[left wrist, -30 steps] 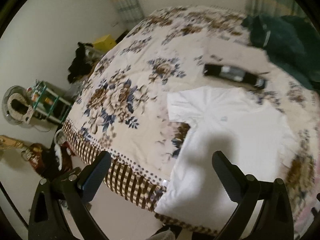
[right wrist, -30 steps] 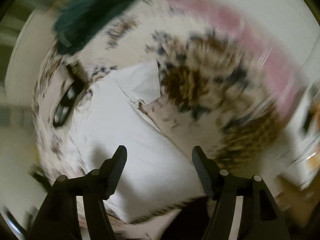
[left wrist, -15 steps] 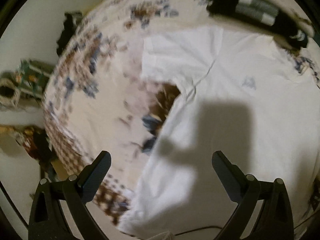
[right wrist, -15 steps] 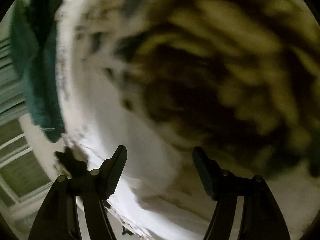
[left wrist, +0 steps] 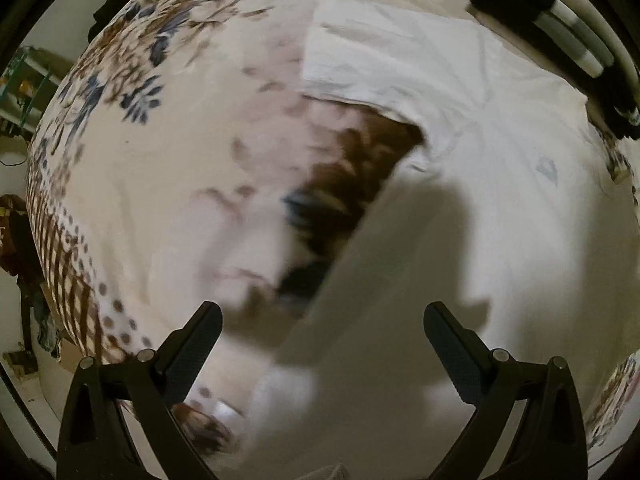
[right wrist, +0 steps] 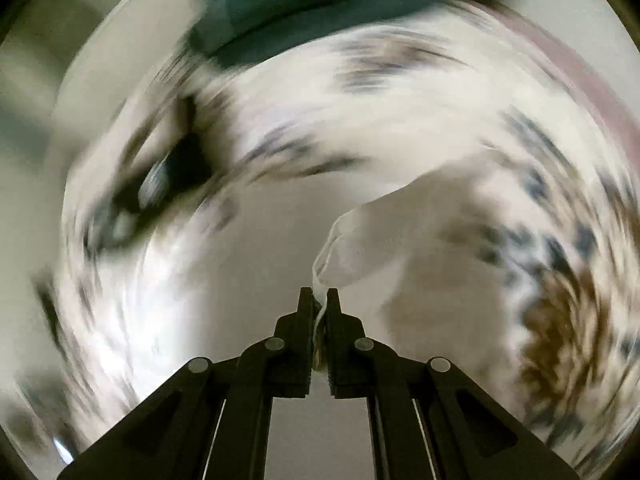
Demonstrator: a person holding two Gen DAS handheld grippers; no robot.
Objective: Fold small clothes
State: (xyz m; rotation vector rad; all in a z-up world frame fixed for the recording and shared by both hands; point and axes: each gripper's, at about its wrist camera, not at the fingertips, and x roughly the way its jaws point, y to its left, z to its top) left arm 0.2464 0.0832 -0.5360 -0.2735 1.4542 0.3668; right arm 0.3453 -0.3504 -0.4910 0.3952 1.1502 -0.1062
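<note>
A white T-shirt [left wrist: 460, 184] lies spread flat on the floral bedspread [left wrist: 160, 168]. Its left sleeve points up and left. My left gripper [left wrist: 322, 326] is open and empty, low over the shirt's left side edge. My right gripper [right wrist: 319, 300] is shut on a pinched fold of the white T-shirt [right wrist: 372, 240], and the cloth rises from the jaws in a lifted flap. The right wrist view is heavily blurred by motion.
A black garment with grey stripes [left wrist: 560, 28] lies beyond the shirt; it also shows as a dark blur in the right wrist view [right wrist: 168, 176]. A dark green garment [right wrist: 312, 16] lies further back. The bed's checked edge [left wrist: 68, 280] drops off at the left.
My left gripper has dropped closer over the shirt's left edge, staying open. My right gripper has closed on the shirt's cloth and lifted a flap of it.
</note>
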